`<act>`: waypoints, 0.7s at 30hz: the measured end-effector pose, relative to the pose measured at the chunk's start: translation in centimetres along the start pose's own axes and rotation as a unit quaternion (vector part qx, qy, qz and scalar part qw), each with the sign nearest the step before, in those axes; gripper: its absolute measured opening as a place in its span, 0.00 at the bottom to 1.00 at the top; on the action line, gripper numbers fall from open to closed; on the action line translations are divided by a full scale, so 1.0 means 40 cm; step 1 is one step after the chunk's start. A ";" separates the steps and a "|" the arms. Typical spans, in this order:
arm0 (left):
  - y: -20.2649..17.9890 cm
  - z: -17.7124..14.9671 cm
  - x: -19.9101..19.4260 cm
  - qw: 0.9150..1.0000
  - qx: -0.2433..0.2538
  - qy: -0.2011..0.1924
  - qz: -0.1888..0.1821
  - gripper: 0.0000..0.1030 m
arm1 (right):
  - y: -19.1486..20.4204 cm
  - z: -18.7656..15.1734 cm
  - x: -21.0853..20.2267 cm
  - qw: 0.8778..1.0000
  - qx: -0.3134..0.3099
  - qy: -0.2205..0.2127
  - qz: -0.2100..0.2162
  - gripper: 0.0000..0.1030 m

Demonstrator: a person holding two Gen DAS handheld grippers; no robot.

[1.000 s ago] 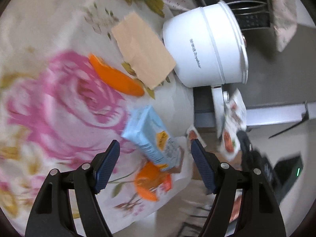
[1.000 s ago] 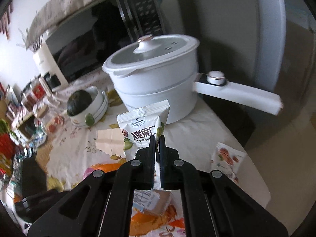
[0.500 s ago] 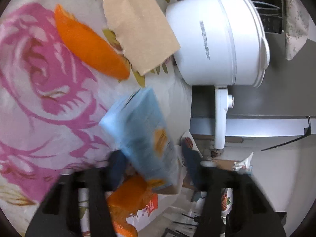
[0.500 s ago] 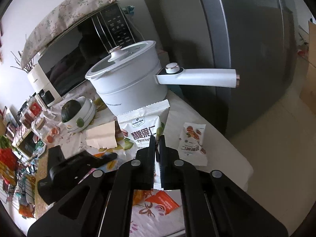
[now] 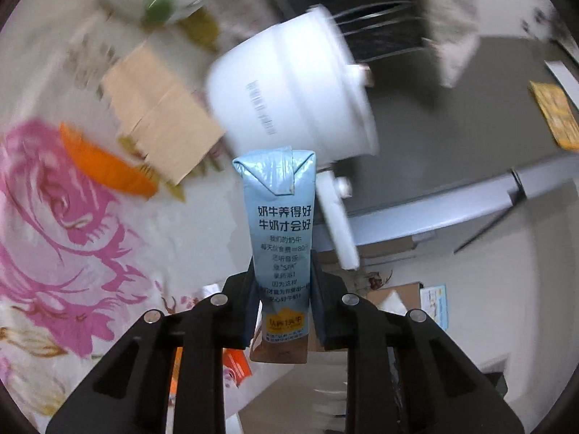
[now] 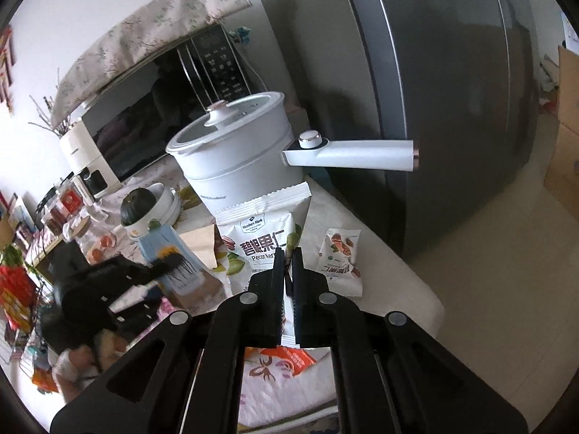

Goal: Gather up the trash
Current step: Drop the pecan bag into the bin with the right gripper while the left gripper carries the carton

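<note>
Light blue milk carton (image 5: 280, 238) upright between the closing jaws of the left tool (image 5: 282, 307), seemingly lifted above the floral table (image 5: 72, 224), white pecan snack bag (image 6: 258, 242) pinched in the narrow right tool (image 6: 286, 271), white pot (image 6: 235, 159) behind.

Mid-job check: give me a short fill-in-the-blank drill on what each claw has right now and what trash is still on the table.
1. The left claw, closing, has a light ____ milk carton between its pads.
2. The right claw is shut on a white ____ kernel packet.
3. On the floral tablecloth, the orange peel lies beside a torn piece of ____.

Missing words: blue; pecan; cardboard
</note>
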State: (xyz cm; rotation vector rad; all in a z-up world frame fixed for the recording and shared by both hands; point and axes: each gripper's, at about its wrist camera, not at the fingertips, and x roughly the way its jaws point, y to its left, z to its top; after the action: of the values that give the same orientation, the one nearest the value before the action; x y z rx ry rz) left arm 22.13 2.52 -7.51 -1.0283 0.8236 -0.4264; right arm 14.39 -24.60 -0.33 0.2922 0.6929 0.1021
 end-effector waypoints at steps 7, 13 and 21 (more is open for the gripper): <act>-0.111 -0.076 -0.113 0.996 0.089 -0.015 0.006 0.24 | 0.014 -0.065 -0.087 1.000 -0.009 -0.007 0.003 0.03; -0.151 -0.152 -0.178 0.987 0.156 -0.008 0.024 0.24 | 0.033 -0.152 -0.158 0.999 -0.033 0.002 -0.008 0.03; -0.151 -0.292 -0.241 0.969 0.240 0.031 0.052 0.24 | 0.040 -0.324 -0.203 0.994 -0.084 0.065 -0.037 0.03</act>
State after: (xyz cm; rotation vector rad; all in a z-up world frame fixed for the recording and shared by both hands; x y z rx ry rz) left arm 7.36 -0.73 -1.44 -0.5219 0.7758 -0.5390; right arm -0.14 -21.61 -4.34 0.0993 0.8188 0.1077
